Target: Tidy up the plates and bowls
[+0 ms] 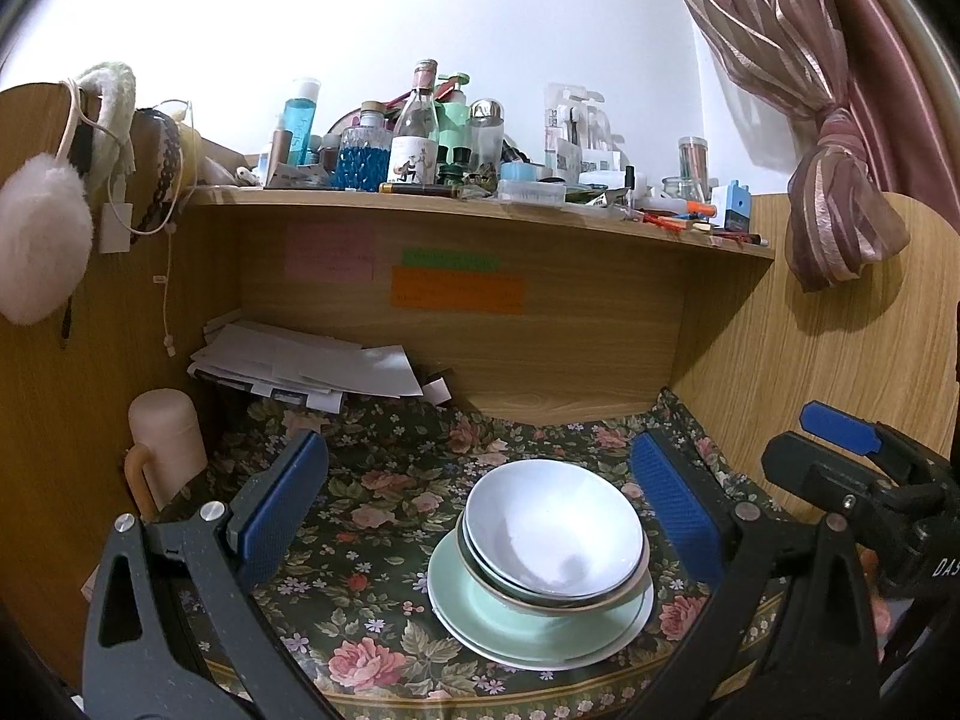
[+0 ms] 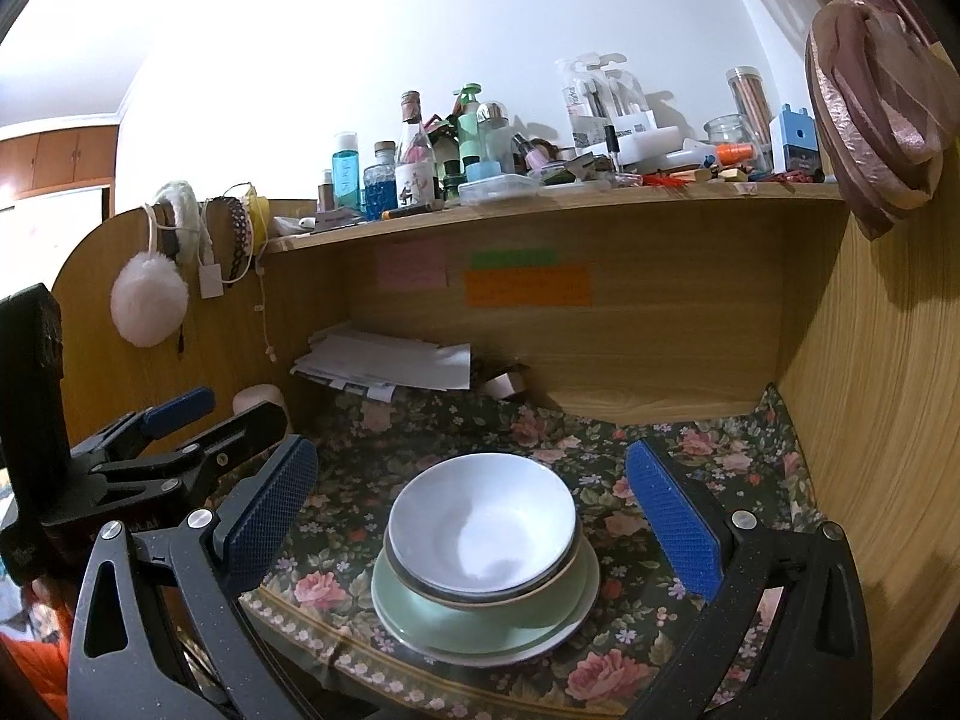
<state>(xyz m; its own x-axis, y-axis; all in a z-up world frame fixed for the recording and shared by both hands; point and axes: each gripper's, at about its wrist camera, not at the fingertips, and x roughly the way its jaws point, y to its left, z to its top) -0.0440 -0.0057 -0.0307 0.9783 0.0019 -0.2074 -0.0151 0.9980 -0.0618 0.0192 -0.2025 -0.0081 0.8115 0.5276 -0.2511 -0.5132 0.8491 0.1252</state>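
both grippers sit closest to the lenses, each with its blue-padded fingers spread wide and nothing between them. left gripper [image 1: 480, 501] hovers just in front of the stack of dishes, its pads [image 1: 282, 507] flanking the stack without touching it. right gripper [image 2: 474, 513] does the same from a spot slightly to the side, and its pads [image 2: 675, 525] are also clear of the dishes. each gripper shows at the edge of the other's view, side by side and apart.

the stack stands on the flowered tablecloth [image 1: 372, 468] near the front edge of the desk. at the bottom of the stack lies a white plate [image 1: 624, 639], showing only as a thin rim. on it rests a pale green plate [image 1: 480, 606]. on the green plate sit nested bowls; the top white bowl [image 1: 555, 528] is upright and empty, and below it the rims of the lower bowls [image 1: 480, 570] peek out, one with a gold edge. how many lie beneath i cannot tell for sure.

behind the stack, against the wooden back panel, a pile of papers [image 1: 306, 366] lies on the cloth. to the left of the stack stands a pale pink cup [image 1: 165, 444]. above the stack runs a shelf [image 1: 480, 207] crowded with bottles and jars, and coloured paper notes [image 1: 456, 291] are stuck under it. a pink curtain [image 1: 840, 180] hangs knotted to the right of the shelf, and a white fluffy earmuff [image 1: 42, 240] hangs to its left.
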